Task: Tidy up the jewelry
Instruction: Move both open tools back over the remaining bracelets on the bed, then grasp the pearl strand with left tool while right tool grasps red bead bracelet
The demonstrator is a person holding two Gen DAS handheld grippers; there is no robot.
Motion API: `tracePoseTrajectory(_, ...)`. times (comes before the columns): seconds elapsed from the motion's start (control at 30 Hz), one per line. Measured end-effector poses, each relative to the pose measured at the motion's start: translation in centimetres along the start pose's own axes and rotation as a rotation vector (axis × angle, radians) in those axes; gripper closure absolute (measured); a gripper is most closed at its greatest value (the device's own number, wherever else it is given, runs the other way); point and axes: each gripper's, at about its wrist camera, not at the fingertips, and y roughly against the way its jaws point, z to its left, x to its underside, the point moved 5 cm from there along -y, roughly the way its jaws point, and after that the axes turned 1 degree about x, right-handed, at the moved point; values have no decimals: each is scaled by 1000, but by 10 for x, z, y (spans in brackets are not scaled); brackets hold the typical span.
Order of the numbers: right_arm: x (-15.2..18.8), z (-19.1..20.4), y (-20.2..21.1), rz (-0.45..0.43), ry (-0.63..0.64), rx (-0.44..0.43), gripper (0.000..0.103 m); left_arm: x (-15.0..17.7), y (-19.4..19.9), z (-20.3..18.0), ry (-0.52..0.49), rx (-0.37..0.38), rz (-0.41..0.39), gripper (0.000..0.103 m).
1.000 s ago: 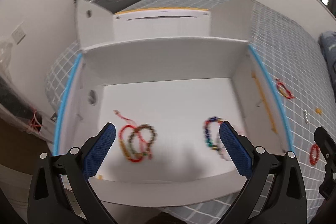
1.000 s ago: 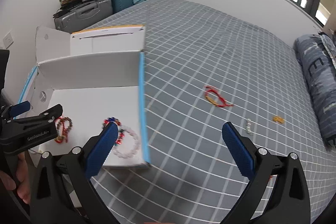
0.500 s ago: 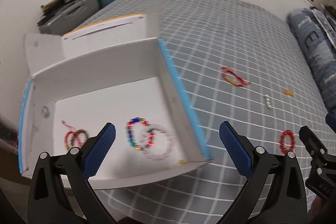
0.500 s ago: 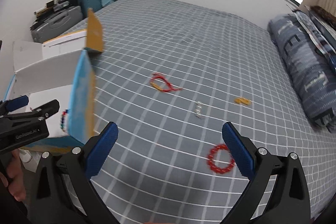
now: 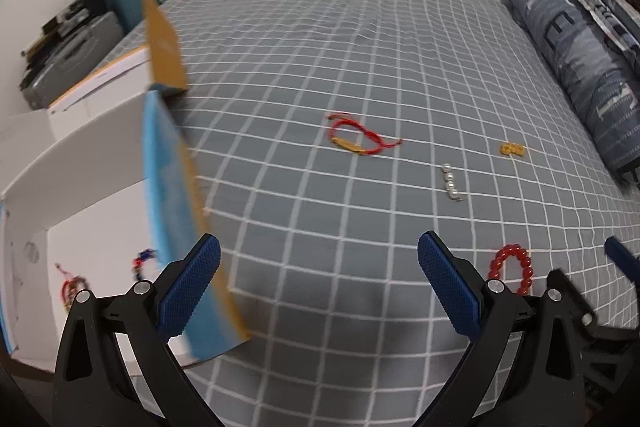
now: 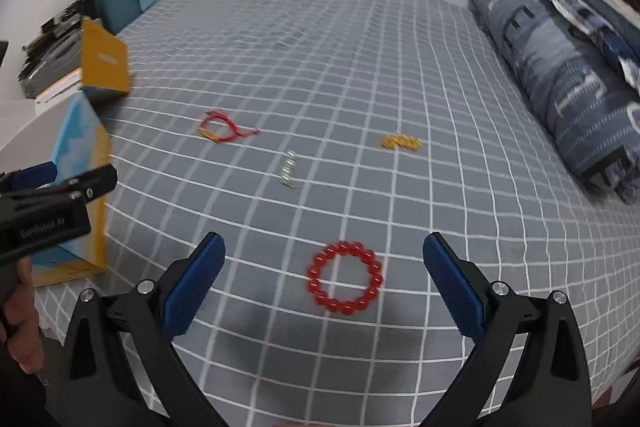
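Note:
A red bead bracelet lies on the grey checked bedspread, centred just beyond my open right gripper. In the left wrist view the same red bead bracelet sits right of my open, empty left gripper. Farther out lie a red cord bracelet, a short string of pearls and a small gold piece. The open white box with a blue-edged wall stands at the left. On its floor lie a red bracelet and a multicoloured bead bracelet.
A rolled blue patterned duvet lies along the right side of the bed. Suitcases and clutter stand against the wall at the far left. A hand holds the left gripper's body at the left edge of the right wrist view.
Both grippers have swung right, away from the box and over the bedspread. The red bead bracelet now sits between the right gripper's fingers in view. Both stay open.

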Motion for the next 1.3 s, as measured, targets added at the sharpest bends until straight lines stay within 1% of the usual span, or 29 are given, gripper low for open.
tracePoseTrajectory(0.17,14,-22,-25,39,-28,20,8,-9,-26,-28,-30,18,18,6)
tracePoseTrajectory(0.37,32,-45,-54,83,-94,36,8,-20,-61,-61,-56,52,51,6)
tracePoseTrajectory(0.5,44,-50,-71,100,-110,50,8,-28,-86,-79,-64,85,76,6)
tracePoseTrajectory(0.6,51,-52,-81,100,-121,55,8,-31,-102,-93,-84,88,85,6)
tracePoseTrajectory(0.67,55,-52,-88,109,-121,56,11,-31,-116,-102,-95,84,92,6)
tracePoseTrajectory(0.73,58,-51,-95,134,-111,47,11,-32,-128,-108,-104,80,100,6)
tracePoseTrajectory(0.8,61,-51,-97,138,-100,54,13,-33,-141,-113,-101,75,116,7)
tracePoseTrajectory(0.87,63,-52,-100,150,-109,46,17,-33,-151,-116,-98,71,129,7)
tracePoseTrajectory(0.93,62,-55,-102,152,-126,37,19,-33,-158,-119,-97,63,138,8)
tracePoseTrajectory(1.0,62,-56,-103,153,-135,37,23,-33,-164,-122,-97,56,142,12)
tracePoseTrajectory(1.07,60,-62,-105,157,-144,33,30,-33,-169,-123,-93,44,145,14)
tracePoseTrajectory(1.1,59,-63,-105,156,-149,35,32,-34,-169,-123,-93,43,142,18)
tracePoseTrajectory(1.17,59,-65,-105,157,-152,38,41,-33,-168,-123,-94,38,141,23)
tracePoseTrajectory(1.2,58,-65,-105,156,-149,38,44,-33,-169,-123,-96,31,143,27)
tracePoseTrajectory(1.23,58,-65,-105,157,-147,35,48,-32,-168,-123,-100,30,145,30)
tracePoseTrajectory(1.27,58,-65,-104,158,-147,32,53,-31,-167,-125,-105,36,147,37)
tracePoseTrajectory(1.3,58,-64,-104,158,-144,32,55,-31,-166,-127,-111,43,150,44)
